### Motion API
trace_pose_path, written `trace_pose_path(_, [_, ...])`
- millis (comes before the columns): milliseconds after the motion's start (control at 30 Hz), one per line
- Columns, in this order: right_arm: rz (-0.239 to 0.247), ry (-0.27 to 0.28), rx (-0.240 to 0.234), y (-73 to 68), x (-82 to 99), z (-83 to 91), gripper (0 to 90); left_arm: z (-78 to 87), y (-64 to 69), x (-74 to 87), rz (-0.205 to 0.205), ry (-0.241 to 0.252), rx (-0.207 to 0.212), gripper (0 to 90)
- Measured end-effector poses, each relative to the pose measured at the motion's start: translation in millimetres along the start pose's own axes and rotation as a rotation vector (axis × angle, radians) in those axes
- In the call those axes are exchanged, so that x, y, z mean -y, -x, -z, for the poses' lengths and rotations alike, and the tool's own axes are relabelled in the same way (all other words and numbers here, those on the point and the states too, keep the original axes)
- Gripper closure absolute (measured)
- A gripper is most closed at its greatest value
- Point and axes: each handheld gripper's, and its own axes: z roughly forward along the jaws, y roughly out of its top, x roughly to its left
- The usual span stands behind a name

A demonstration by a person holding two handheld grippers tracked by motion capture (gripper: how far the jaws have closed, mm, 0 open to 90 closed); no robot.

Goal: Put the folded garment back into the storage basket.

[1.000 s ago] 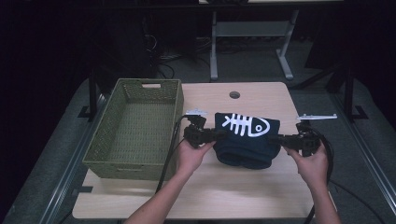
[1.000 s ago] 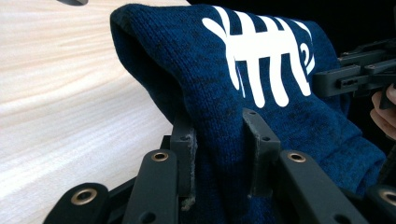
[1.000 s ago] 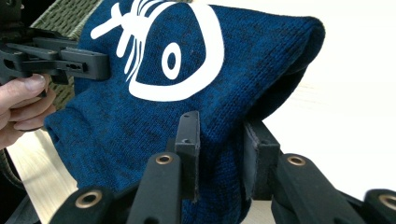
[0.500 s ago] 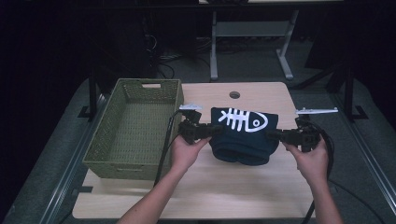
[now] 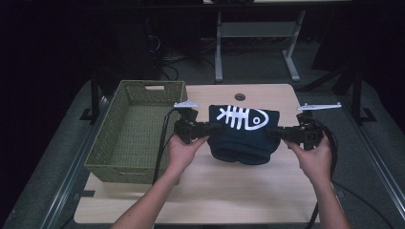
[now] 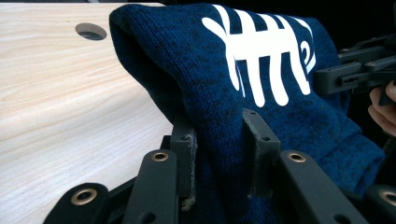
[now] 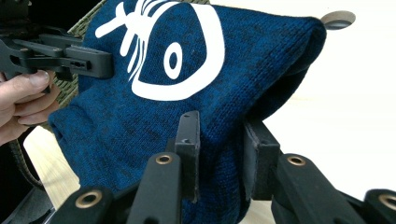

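Note:
A folded dark blue knit sweater (image 5: 243, 136) with a white fish-skeleton print hangs just above the wooden table (image 5: 205, 195), stretched between both grippers. My left gripper (image 5: 210, 129) is shut on the sweater's left edge, its pads pinching thick folds of knit (image 6: 219, 149). On the opposite side my right gripper (image 5: 273, 133) is shut on the right edge, fabric bunched between its pads (image 7: 219, 154). In the left gripper view the right gripper (image 6: 355, 70) shows at the sweater's far side. The left gripper (image 7: 60, 56) and a hand appear in the right gripper view.
A green woven basket (image 5: 138, 129) stands empty at the table's left, close to my left hand. A round cable hole (image 5: 239, 97) sits near the table's far edge. Desk legs and cables lie on the dark floor beyond.
Both hands have risen and carried the sweater up off the table; it also shifted slightly toward the far edge. Both grips are unchanged.

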Motion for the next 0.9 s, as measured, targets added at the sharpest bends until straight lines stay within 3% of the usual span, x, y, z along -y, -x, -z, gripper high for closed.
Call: trace_pose_path(900, [0.036, -0.005, -0.032, -27.6, -27.0, -14.9, 70.9, 37.0, -13.7, -11.4, -0.004, 0.018, -0.02, 69.4])
